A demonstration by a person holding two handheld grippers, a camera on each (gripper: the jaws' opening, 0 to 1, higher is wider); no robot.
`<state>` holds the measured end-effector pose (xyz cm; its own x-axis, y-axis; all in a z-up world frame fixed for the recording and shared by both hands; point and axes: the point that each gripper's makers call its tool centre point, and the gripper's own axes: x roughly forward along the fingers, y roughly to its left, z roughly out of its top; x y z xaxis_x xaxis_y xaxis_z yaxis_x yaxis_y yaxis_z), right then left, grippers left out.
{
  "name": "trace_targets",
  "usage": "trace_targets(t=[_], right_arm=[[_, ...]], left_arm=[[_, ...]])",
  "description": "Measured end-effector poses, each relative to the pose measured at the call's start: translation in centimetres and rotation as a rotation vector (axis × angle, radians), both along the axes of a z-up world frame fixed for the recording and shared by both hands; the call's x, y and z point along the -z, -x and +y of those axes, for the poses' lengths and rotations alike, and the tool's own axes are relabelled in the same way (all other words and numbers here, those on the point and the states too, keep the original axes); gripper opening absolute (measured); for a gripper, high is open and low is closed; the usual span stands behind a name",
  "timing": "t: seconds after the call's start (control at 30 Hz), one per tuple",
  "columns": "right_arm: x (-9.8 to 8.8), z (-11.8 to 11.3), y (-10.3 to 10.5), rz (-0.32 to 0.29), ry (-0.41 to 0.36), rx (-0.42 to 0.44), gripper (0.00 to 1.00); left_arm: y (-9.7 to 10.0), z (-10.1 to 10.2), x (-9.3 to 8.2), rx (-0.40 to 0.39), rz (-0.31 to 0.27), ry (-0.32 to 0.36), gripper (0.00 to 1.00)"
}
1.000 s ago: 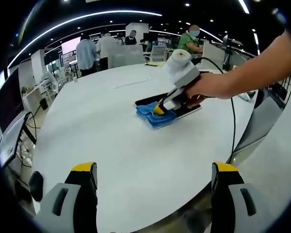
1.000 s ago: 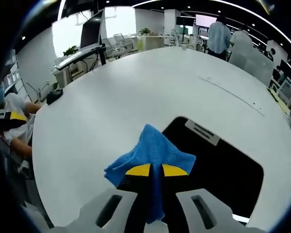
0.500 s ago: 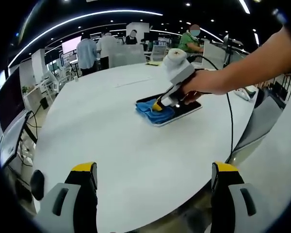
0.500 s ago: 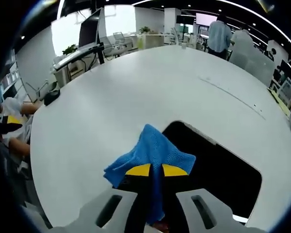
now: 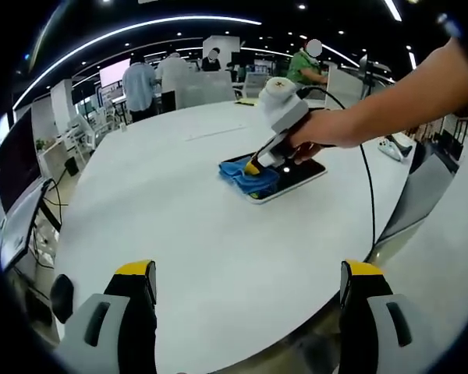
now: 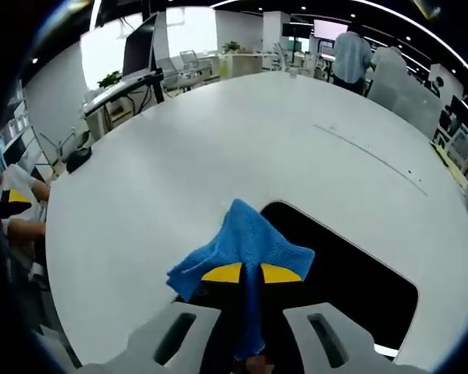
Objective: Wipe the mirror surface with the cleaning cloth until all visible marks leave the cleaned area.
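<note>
Blue microfibre cleaning cloth (image 6: 242,243) is pinched by right gripper (image 6: 242,273) on the flat dark rectangular mirror (image 6: 351,288) mid white table (image 6: 179,156); left gripper (image 5: 246,273), gaping, is parked near, so unbraced mirror risks being dragged off-position.

your blue cleaning cloth (image 6: 246,248) is bunched, pinched between the right gripper's (image 6: 242,273) closed jaws, pressed on the mirror's (image 6: 351,284) 9 o'clock end. mirror is a dark rectangular slab with a pale rim, lying flat on the white table (image 5: 179,210).
</note>
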<state>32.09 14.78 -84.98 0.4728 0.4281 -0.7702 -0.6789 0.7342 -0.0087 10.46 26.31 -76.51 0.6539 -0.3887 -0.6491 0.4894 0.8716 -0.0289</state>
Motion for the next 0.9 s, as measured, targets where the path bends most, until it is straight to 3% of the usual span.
trace_targets(t=[0.9], right_arm=[[0.0,0.0,-2.5,-0.003,0.002,0.005,0.03]], left_arm=[[-1.1,-0.7,-0.2,0.025,-0.004,-0.001,0.99]])
